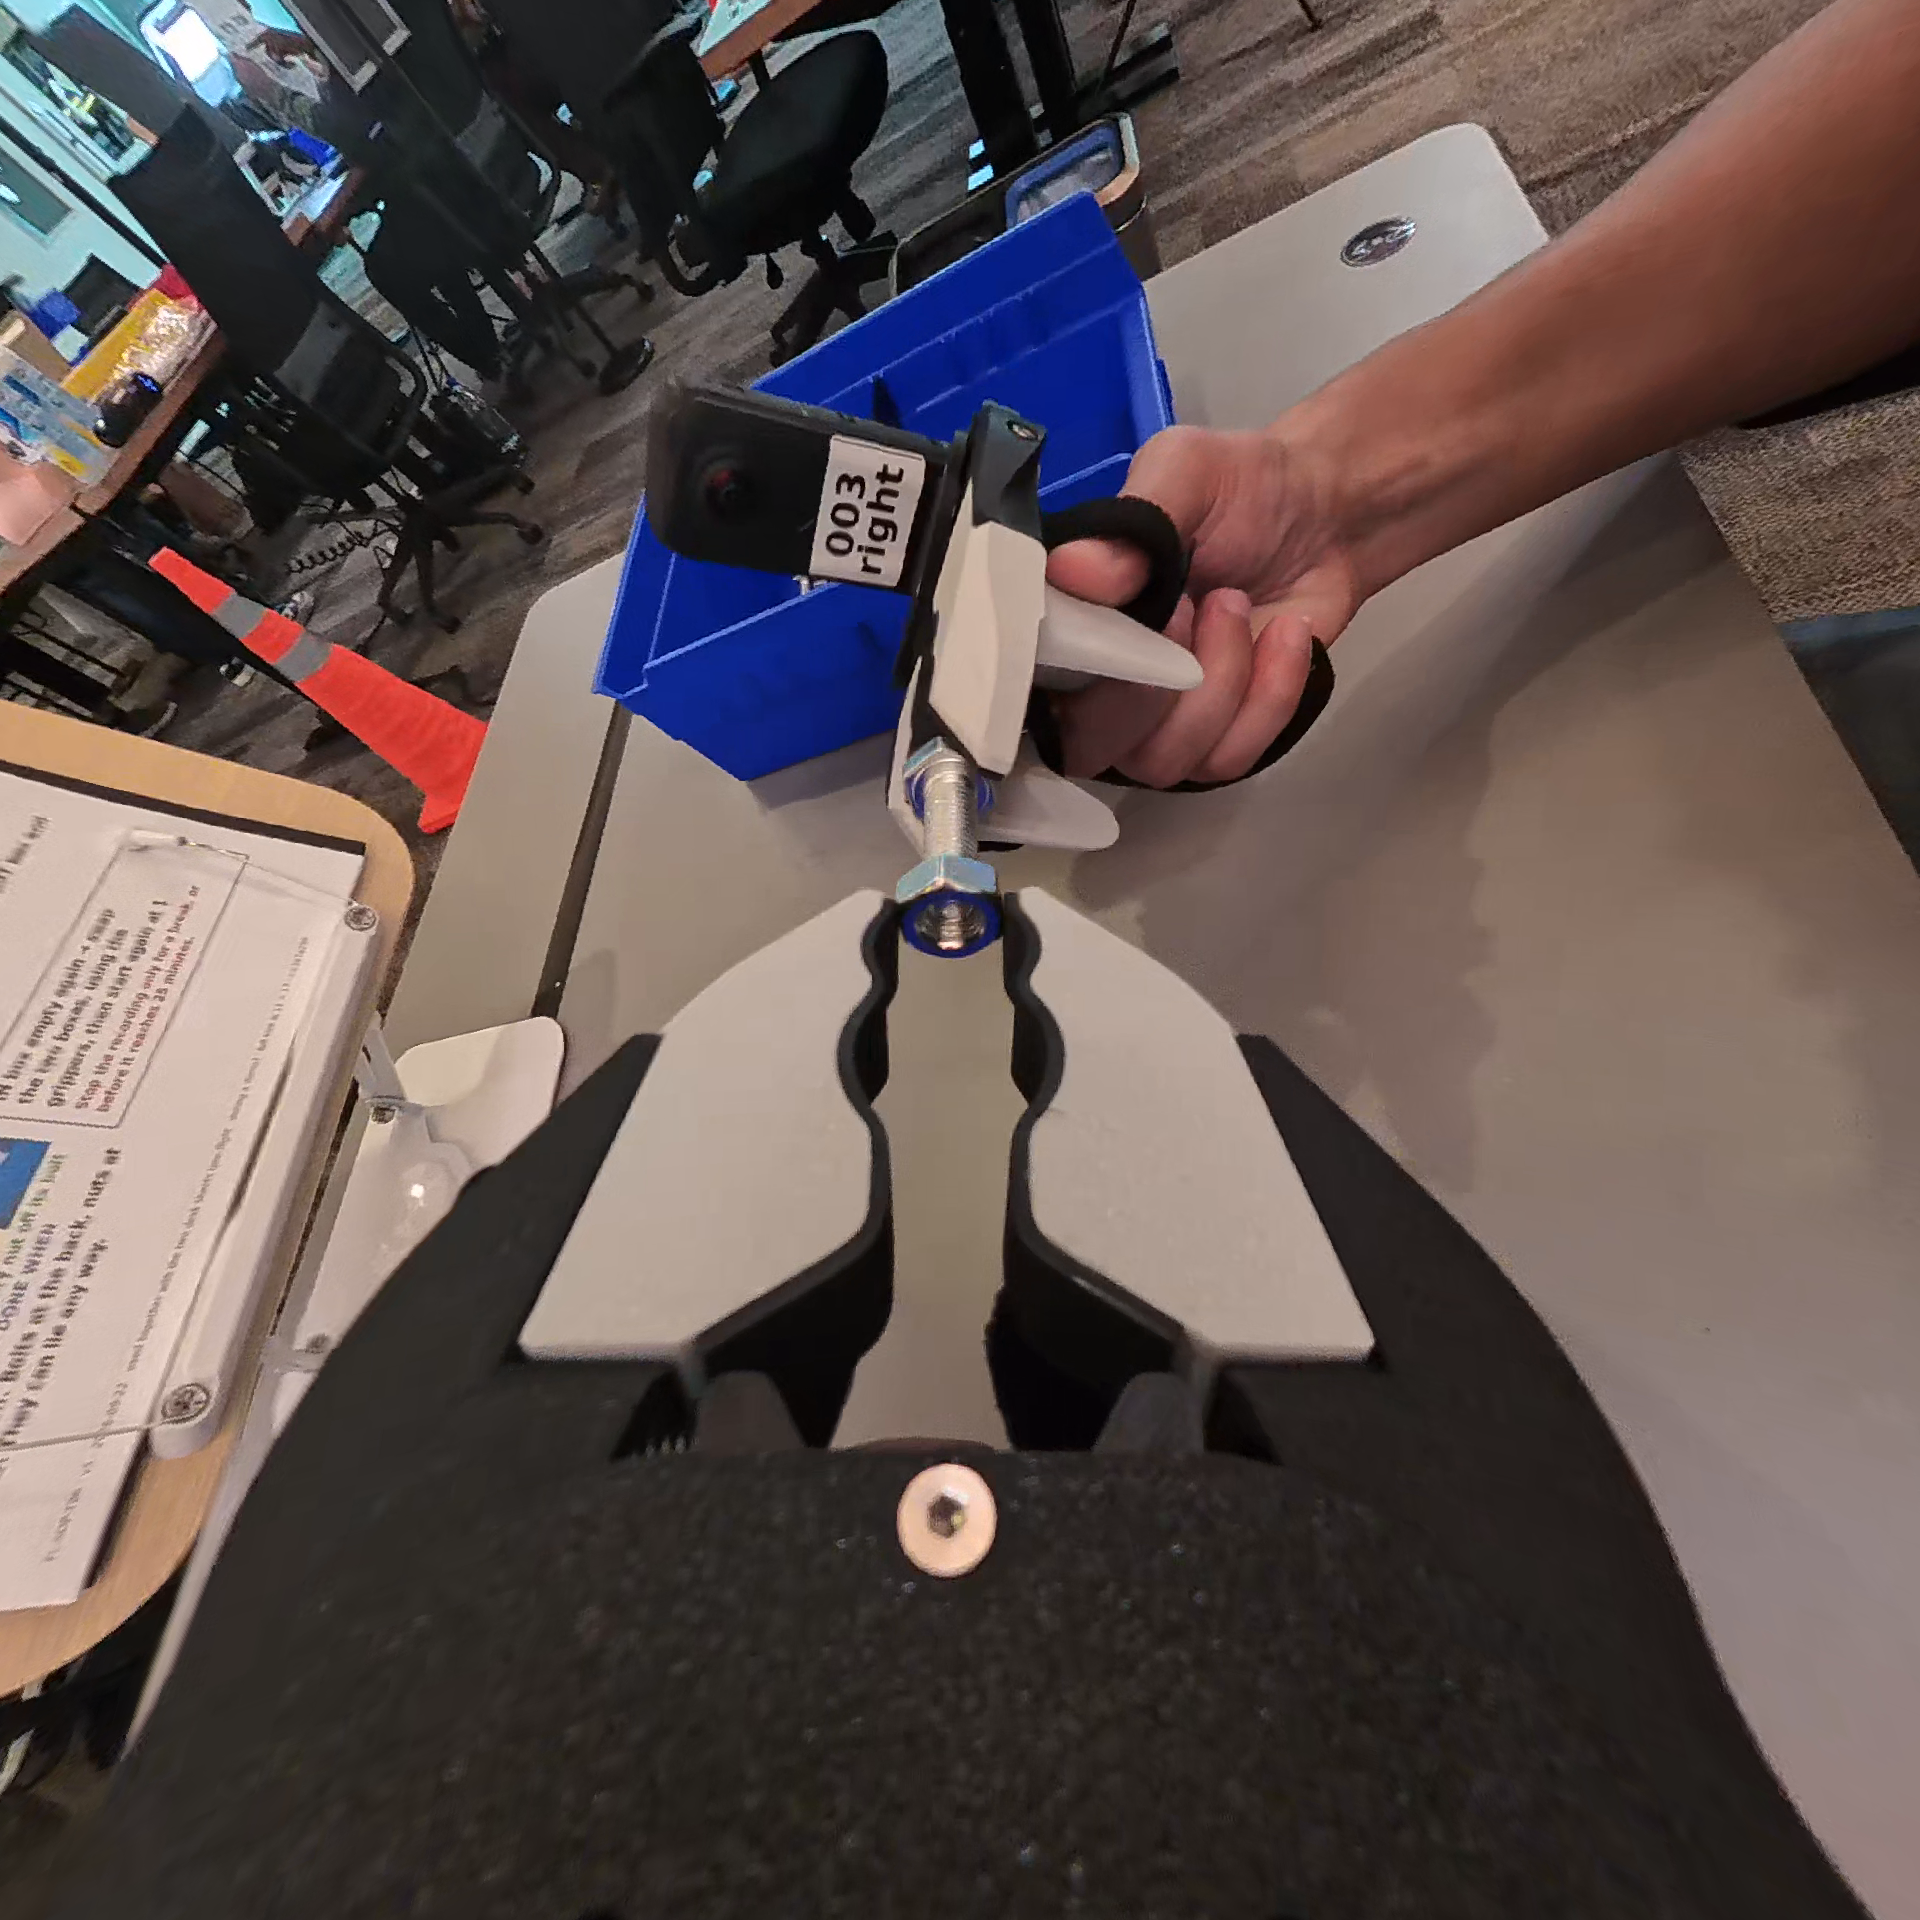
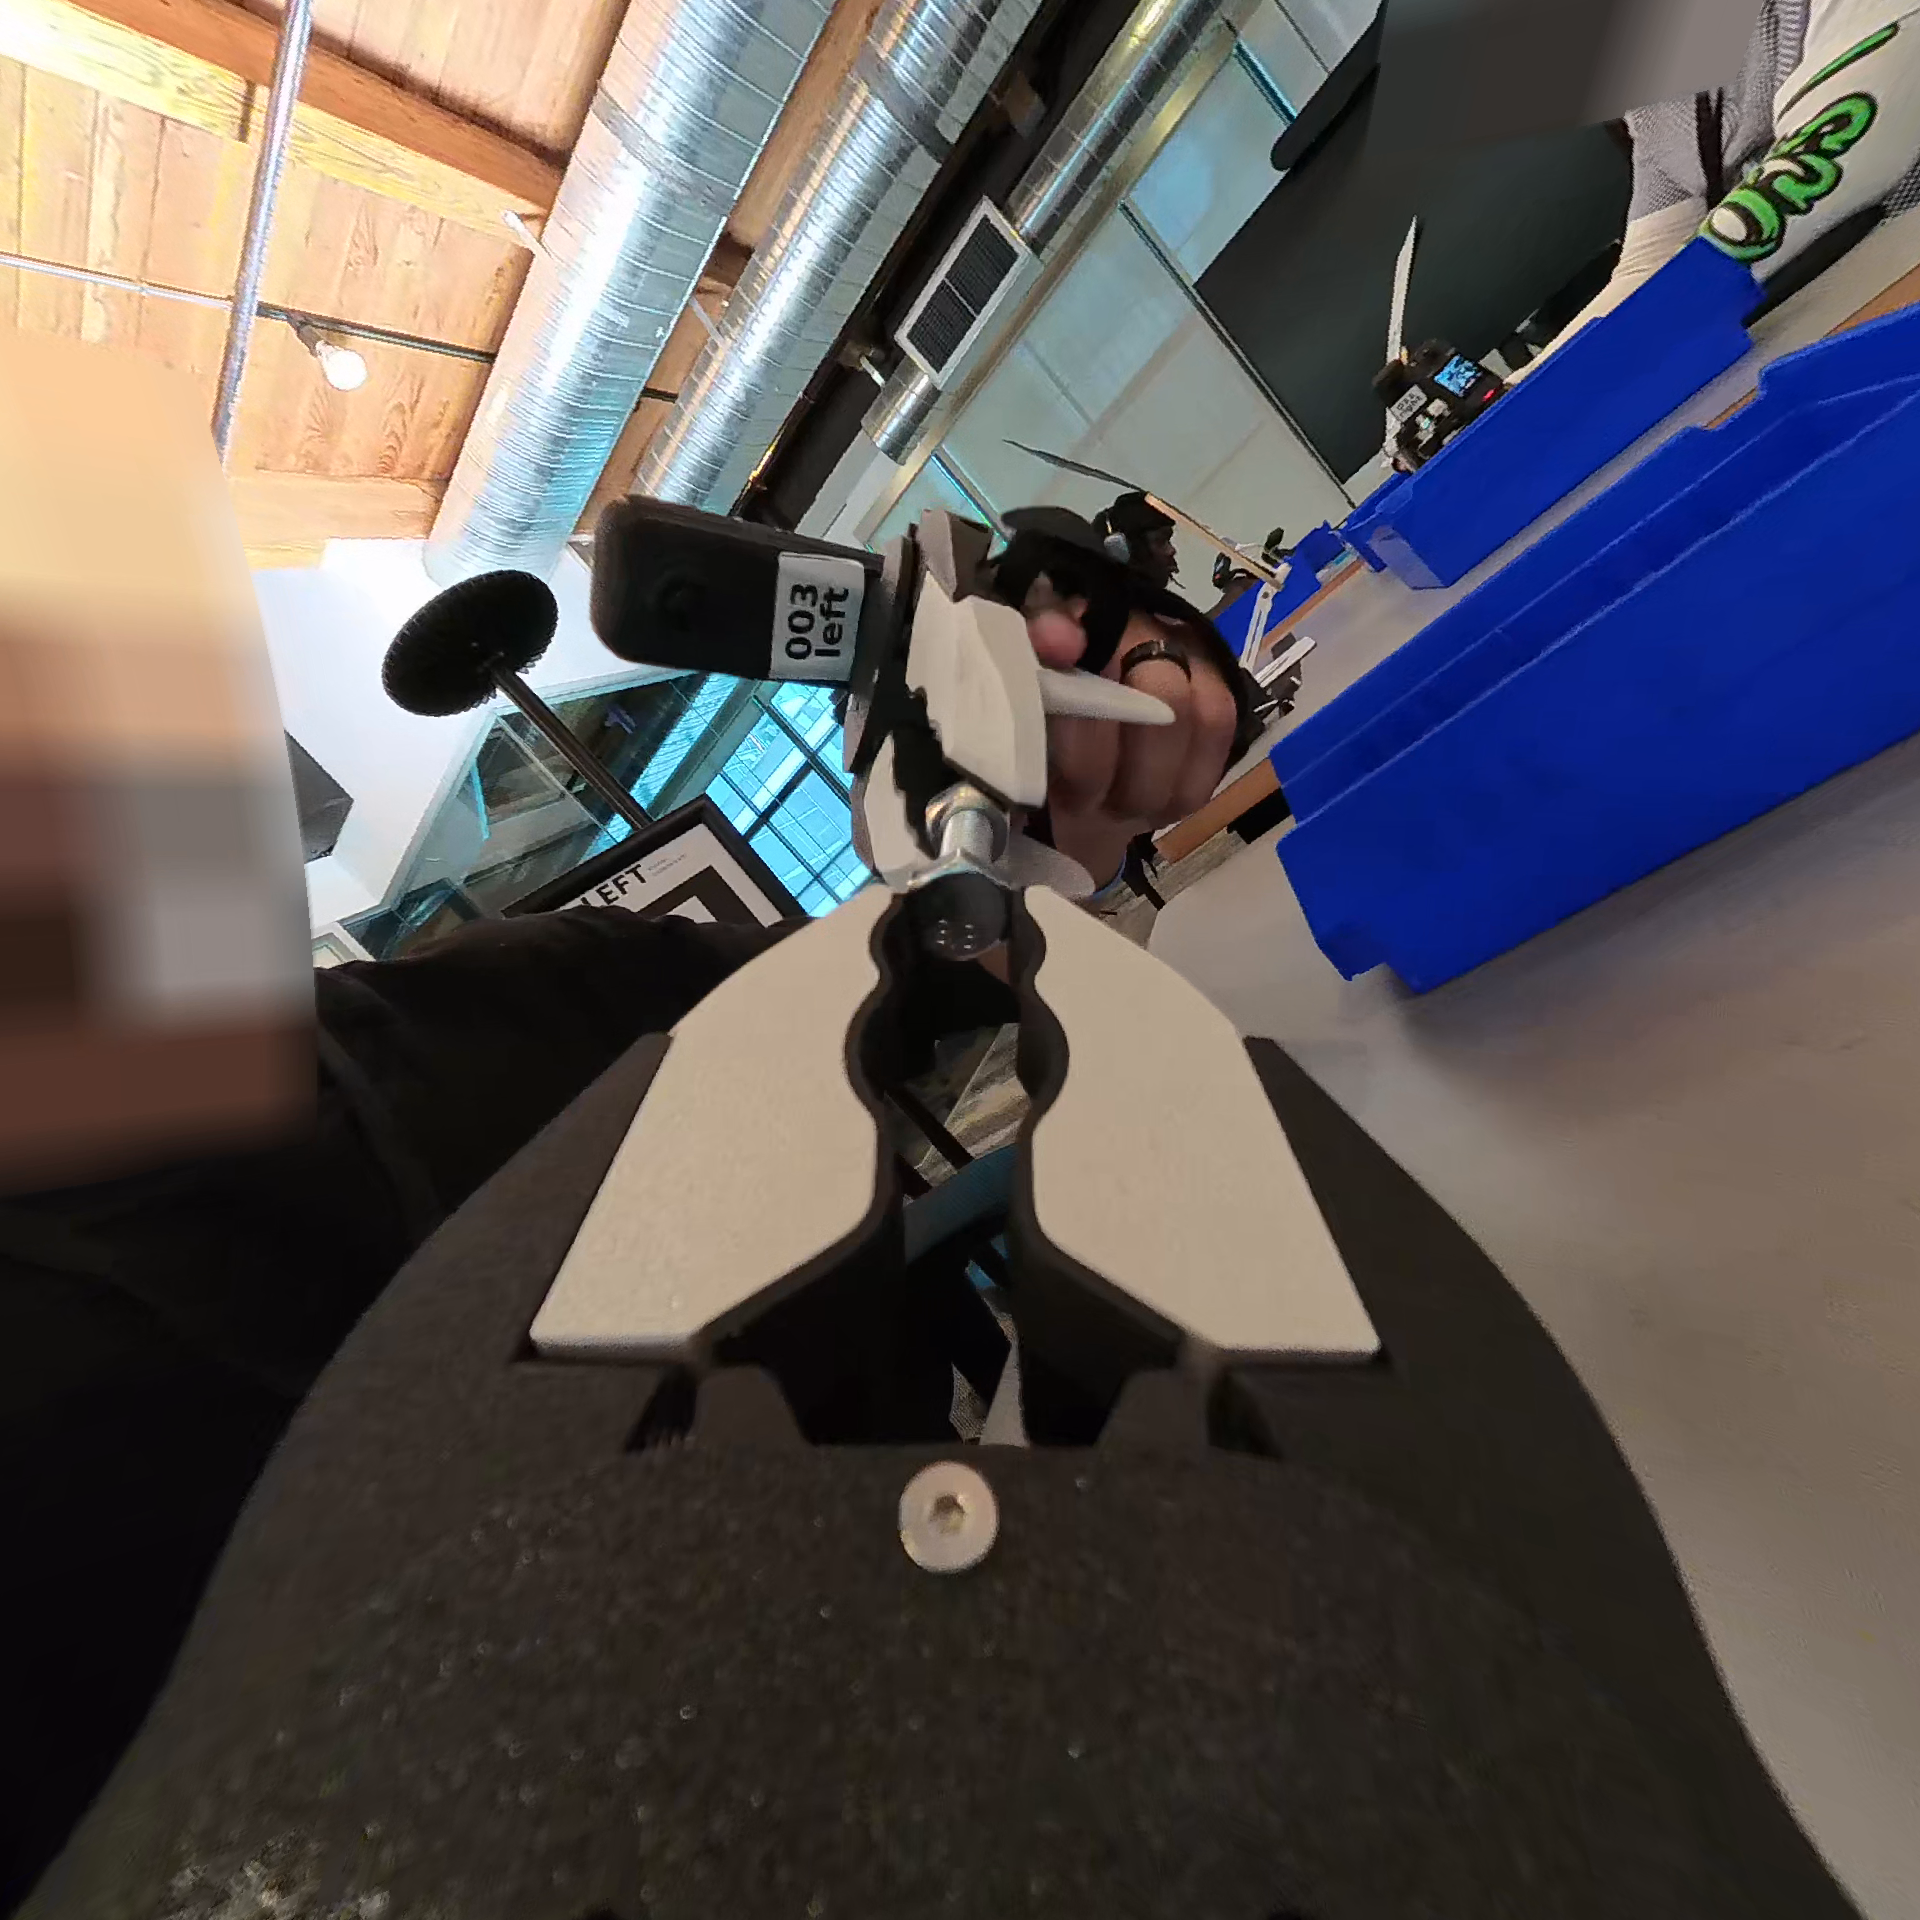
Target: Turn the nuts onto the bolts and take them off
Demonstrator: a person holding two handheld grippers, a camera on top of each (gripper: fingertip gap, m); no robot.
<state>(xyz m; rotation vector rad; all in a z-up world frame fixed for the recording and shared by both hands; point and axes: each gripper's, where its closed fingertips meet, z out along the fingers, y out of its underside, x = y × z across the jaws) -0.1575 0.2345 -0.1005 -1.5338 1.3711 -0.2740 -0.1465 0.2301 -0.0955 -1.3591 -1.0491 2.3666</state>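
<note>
This is an open-plan office turned work lab. Black desk chairs (image 1: pixel 748 223) and desks stand on carpet beyond the grey table (image 1: pixel 1558 935), with an orange traffic cone (image 1: pixel 343 675) on the floor. Overhead run silver ducts (image 2: pixel 623 260) under wooden ceiling beams (image 2: pixel 343 114).

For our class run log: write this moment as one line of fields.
left tongs: shut on nut | right tongs: shut on bolt head | nut: at bolt tip | blue bin: behind, on table

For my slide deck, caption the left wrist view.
Left gripper grips the nut while right gripper holds the bolt above the table.
</note>
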